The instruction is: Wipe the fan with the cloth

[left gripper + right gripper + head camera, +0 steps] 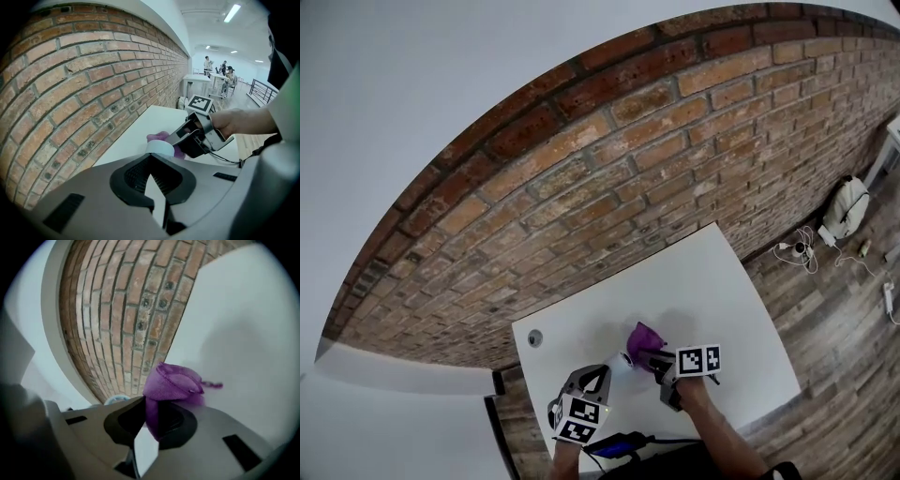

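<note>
On the white table (731,309) stands a small white round fan (625,358), seen as a pale cylinder (161,149) right at the tips of my left gripper (157,174). That left gripper (602,373) is shut; whether it pinches any part of the fan I cannot tell. My right gripper (654,358) is shut on a purple cloth (643,337), which bunches out past its jaws (172,383). In the left gripper view the right gripper (182,140) and the cloth (158,137) sit just behind the fan. The fan's rim (116,400) shows left of the right jaws.
A brick wall (609,178) runs close behind the table. The tabletop has a round cable hole (534,337). A white bag (847,208) and cables (802,251) lie on the wooden floor at the right. Several people (220,69) sit at desks far off.
</note>
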A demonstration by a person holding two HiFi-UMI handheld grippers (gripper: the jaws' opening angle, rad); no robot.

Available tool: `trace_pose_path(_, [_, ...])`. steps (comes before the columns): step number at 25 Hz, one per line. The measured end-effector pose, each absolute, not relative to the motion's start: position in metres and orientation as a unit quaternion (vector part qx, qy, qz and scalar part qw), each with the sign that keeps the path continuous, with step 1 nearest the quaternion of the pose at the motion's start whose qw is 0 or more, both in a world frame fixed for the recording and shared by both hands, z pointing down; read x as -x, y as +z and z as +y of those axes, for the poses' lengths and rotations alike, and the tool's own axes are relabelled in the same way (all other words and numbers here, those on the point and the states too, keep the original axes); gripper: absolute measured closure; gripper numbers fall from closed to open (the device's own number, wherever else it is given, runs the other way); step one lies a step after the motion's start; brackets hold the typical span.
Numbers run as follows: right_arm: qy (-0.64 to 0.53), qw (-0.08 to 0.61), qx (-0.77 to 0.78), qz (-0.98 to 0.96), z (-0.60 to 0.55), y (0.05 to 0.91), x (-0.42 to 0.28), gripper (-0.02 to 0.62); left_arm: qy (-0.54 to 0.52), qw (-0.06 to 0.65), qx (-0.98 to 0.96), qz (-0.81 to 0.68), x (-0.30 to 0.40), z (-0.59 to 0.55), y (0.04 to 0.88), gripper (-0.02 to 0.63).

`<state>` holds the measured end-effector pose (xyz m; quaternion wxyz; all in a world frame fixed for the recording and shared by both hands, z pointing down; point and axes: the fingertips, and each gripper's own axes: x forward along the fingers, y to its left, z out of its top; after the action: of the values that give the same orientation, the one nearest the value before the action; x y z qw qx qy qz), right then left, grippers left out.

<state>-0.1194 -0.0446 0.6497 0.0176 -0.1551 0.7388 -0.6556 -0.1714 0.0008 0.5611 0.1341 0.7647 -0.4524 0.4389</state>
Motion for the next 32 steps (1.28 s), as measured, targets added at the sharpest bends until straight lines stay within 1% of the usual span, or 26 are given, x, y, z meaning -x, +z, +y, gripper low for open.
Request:
trace_pose_path(1, [-0.684,0.048,0.129,0.717,-0.04,0.642,0.124,0.54,0.438,0.134,-0.765,-0.453,0.171,0.001,0.561,0.606])
trace_pose_path(2, [-0.703,0.065,0.113,0.699,-0.035,0.639,0.129,0.54,0.437,0.134,-0.765,-0.453,0.171,0.001,0.561,0.606])
trace_pose_path(3, [-0.711,0.067,0.11,0.691,-0.031,0.643,0.132,0.54,0.437,0.134,-0.766,-0.453,0.171,0.001,0.561,0.606])
trace_pose_path(4, [-0.708,0.054,0.12,0.694,-0.028,0.651,0.134,0.54,0.436,0.135,-0.766,-0.453,0.171,0.001,0.561,0.606])
trace_pose_path(6, [-0.678,0.003,0.152,0.719,-0.027,0.671,0.136,0.54,0.435,0.135,-0.767,-0.452,0.17,0.0,0.561,0.606])
trace_pose_path(10, [-0.593,-0.121,0.187,0.774,-0.03,0.705,0.14,0.54,0.434,0.135,-0.766,-0.455,0.169,0.0,0.56,0.607])
trace_pose_path(13, [-0.502,-0.215,0.199,0.814,-0.044,0.713,0.138,0.54,0.433,0.135,-0.766,-0.456,0.169,0.0,0.561,0.606])
trace_pose_path(14, [-0.475,-0.234,0.21,0.822,-0.055,0.712,0.137,0.54,0.432,0.136,-0.766,-0.455,0.17,0.0,0.561,0.606])
trace_pose_path(15, [-0.459,-0.239,0.22,0.827,-0.066,0.707,0.137,0.54,0.432,0.136,-0.766,-0.455,0.17,0.0,0.561,0.606])
trace_pose_path(16, [-0.456,-0.229,0.222,0.831,-0.077,0.7,0.139,0.54,0.432,0.136,-0.767,-0.455,0.17,0.001,0.561,0.606])
trace_pose_path(19, [-0.506,-0.174,0.178,0.826,-0.093,0.68,0.162,0.54,0.429,0.137,-0.767,-0.457,0.17,0.0,0.56,0.606])
trace_pose_path(20, [-0.529,-0.169,0.157,0.817,-0.091,0.682,0.171,0.54,0.429,0.137,-0.766,-0.459,0.171,-0.001,0.56,0.606])
trace_pose_path(22, [-0.552,-0.191,0.13,0.801,-0.079,0.697,0.183,0.54,0.427,0.136,-0.766,-0.461,0.17,-0.001,0.56,0.606])
trace_pose_path(24, [-0.544,-0.211,0.132,0.802,-0.066,0.709,0.18,0.54,0.426,0.137,-0.767,-0.46,0.169,-0.001,0.56,0.606])
trace_pose_path(30, [-0.531,-0.183,0.169,0.81,-0.038,0.7,0.144,0.54,0.424,0.136,-0.769,-0.458,0.169,0.0,0.559,0.606])
trace_pose_path(32, [-0.533,-0.187,0.167,0.808,-0.018,0.7,0.128,0.54,0.422,0.136,-0.77,-0.459,0.168,0.0,0.559,0.606])
